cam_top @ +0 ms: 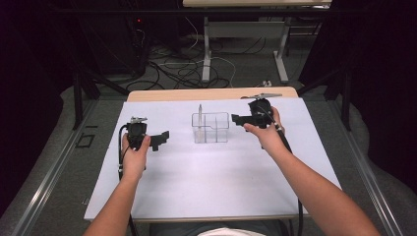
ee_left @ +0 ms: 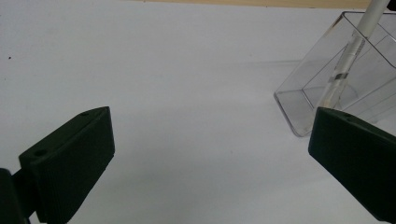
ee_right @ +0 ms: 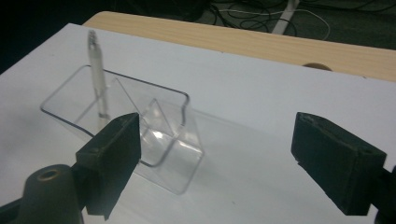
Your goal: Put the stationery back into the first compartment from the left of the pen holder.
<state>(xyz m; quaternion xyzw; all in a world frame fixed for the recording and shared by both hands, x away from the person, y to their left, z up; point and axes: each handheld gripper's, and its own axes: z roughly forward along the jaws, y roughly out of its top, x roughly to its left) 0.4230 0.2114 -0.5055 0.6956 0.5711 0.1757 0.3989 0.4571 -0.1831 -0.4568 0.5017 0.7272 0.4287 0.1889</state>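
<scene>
Standing upright in clear organizer (cam_top: 210,128), pen (cam_top: 200,116); nearer right gripper (cam_top: 238,119), jaws apart and empty, just left of it; left gripper (cam_top: 163,138) likewise apart, seemingly farther off.

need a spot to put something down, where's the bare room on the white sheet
The white sheet is bare along the near edge, between the person's forearms, and at the far left corner. The crowded strip is mid-table: the clear plastic divided organizer holding an upright white pen, flanked by the open left gripper and open right gripper.
</scene>
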